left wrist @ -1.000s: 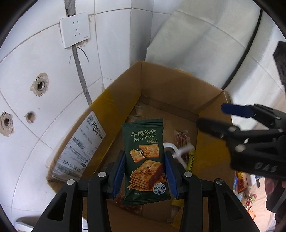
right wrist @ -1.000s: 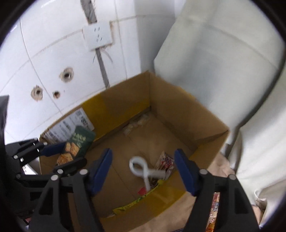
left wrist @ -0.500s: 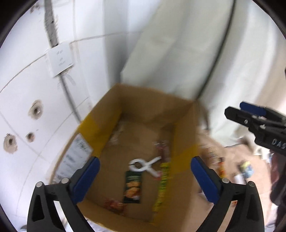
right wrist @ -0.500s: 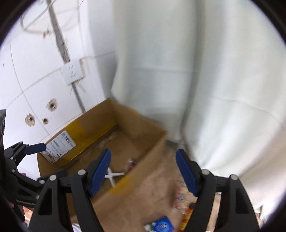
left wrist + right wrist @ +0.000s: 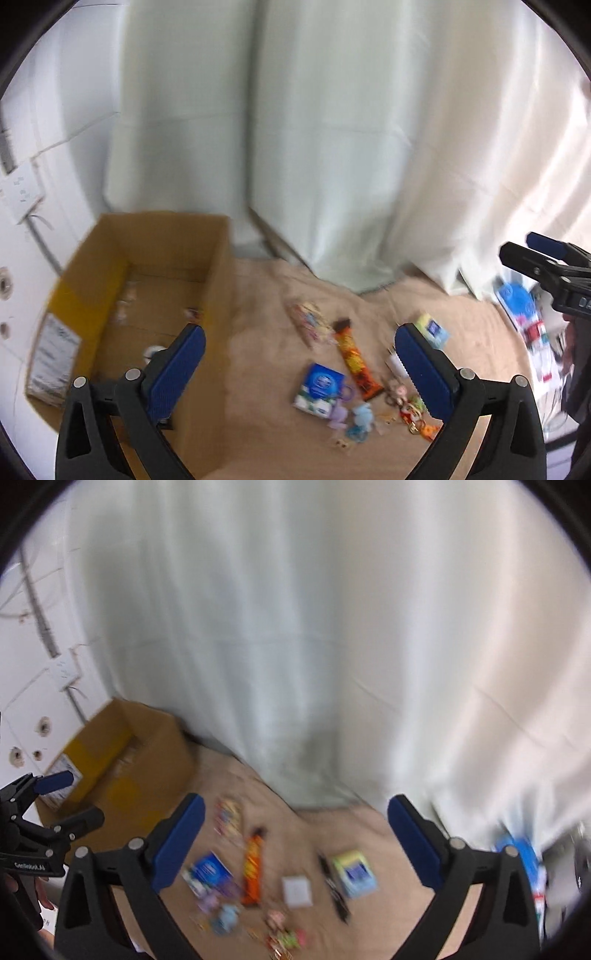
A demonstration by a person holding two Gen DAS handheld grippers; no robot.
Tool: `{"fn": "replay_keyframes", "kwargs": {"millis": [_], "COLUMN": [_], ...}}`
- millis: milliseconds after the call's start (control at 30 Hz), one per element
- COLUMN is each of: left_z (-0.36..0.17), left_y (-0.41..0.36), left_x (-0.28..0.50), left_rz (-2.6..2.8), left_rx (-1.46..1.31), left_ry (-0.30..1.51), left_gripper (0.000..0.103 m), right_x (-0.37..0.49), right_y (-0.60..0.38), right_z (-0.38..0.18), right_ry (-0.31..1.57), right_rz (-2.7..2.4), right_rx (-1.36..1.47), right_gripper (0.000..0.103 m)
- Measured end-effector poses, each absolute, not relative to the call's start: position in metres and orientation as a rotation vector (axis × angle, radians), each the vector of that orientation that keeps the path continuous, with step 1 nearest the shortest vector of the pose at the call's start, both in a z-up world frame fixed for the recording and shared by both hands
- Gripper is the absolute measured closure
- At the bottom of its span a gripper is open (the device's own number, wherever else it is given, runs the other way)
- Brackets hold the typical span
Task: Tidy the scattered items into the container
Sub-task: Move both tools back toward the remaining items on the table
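**Now both tongs hang empty above the scatter**

Your left gripper (image 5: 299, 345) stands with its blue pads spread wide and nothing between them. Through that gap you see the tan cloth (image 5: 258, 369) and, at its left, the cardboard box (image 5: 218, 280), open at the top. A few small things lie on the box floor, among them a white object (image 5: 153, 350) near the left pad; blur hides what the others are.

Your right gripper (image 5: 295, 830) is likewise parted wide and carries nothing. It looks down on the loose items on the cloth, well apart from the box (image 5: 147, 738) at the far left of that view.

Between the right pads lie an orange snack bar (image 5: 252, 871), a blue packet (image 5: 208, 873) just left of it, a white square (image 5: 296, 890), a black pen-like stick (image 5: 334, 890) and a yellow-edged blue pack (image 5: 354, 873) beside that stick. Below them sits a huddle of small coloured trinkets (image 5: 284, 930), too smeared to name. A striped pouch (image 5: 229, 816) lies nearer the box.

From the left view the same orange bar (image 5: 356, 365) lies lengthwise beside the blue packet (image 5: 321, 384). White curtain (image 5: 332, 147) hangs behind everything, and a wall socket (image 5: 20, 195) shows on the tiles at the left.
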State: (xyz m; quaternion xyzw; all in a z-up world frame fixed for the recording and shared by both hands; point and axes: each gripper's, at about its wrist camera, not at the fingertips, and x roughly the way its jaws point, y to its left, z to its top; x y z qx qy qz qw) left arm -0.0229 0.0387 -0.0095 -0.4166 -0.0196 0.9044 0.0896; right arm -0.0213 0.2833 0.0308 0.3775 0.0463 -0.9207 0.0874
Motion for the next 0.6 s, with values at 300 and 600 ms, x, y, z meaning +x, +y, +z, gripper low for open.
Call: {"fn": "replay_keyframes", "kwargs": {"millis": [300,600], "left_z": [-0.083,-0.162], "left_y": [0.083,0.081], "left_x": [-0.012,-0.009], "left_rz": [2.564,2.561], "left_rx": [-1.391,-1.476], "left_ry": [0.032,0.109], "left_gripper": [0.0,0.0], "right_x": [0.017,0.04], "right_y": [0.321,0.325], "right_z": [-0.051,-0.116], "right_ry": [0.09,0.053], "right_rz": [-2.713,-2.663], "right_rx": [1.448,1.575], "right_gripper": [0.0,0.0]}}
